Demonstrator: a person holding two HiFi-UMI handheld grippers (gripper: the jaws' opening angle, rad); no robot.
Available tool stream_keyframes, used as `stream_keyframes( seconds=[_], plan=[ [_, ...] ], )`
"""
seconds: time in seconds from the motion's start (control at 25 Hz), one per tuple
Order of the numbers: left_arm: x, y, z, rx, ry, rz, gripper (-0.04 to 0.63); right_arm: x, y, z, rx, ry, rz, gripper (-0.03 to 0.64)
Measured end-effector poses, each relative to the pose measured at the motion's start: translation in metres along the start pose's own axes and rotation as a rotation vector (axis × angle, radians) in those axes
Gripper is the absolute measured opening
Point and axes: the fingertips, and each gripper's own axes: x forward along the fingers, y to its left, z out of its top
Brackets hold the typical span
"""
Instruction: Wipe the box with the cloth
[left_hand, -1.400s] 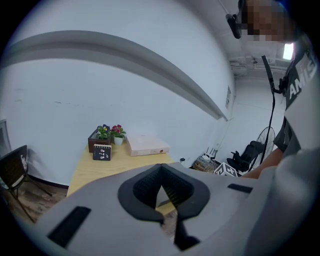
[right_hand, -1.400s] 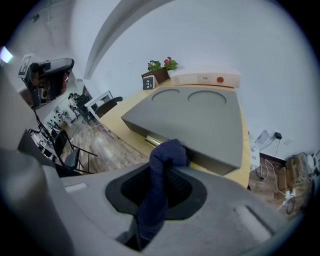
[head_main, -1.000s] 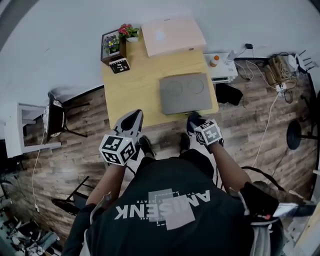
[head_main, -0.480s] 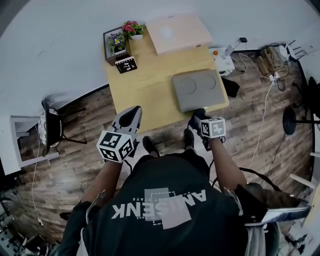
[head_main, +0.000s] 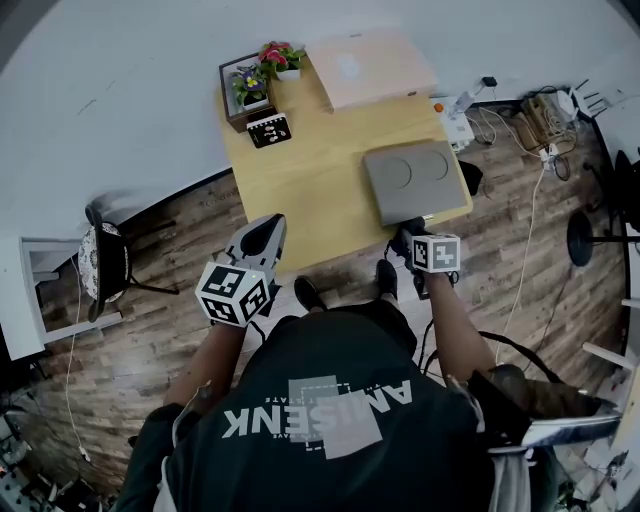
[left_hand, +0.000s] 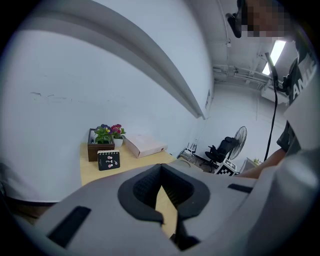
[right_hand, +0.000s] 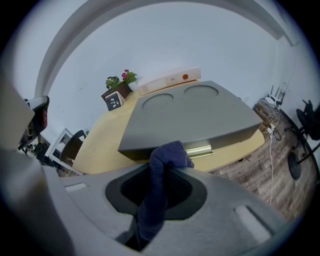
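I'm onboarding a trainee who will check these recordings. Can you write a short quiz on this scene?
1. Multiple choice: what does the right hand-held gripper hold? A) a sponge B) a dark blue cloth C) nothing
2. True or false: the left hand-held gripper is empty, with its jaws together.
3. Fill in: the grey box lies at the wooden table's near ___ corner, by the person's own sides.

Key: 1 B. 2 true. 3 right.
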Motion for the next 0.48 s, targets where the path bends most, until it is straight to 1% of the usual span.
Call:
stream_keyframes(
  seconds=[0.16, 0.48],
  plan=[
    [-0.007, 0.009, 0.0, 0.008, -0.005, -0.009, 0.0, 0.006, 0.022, -0.003, -0.038, 0.009, 0.02, 0.069],
    [-0.022, 0.024, 0.003, 0.018, -0.027, -0.026, 0.0, 0.011, 0.057, -0.007, -0.024, -0.013, 0.037, 0.069]
  ],
)
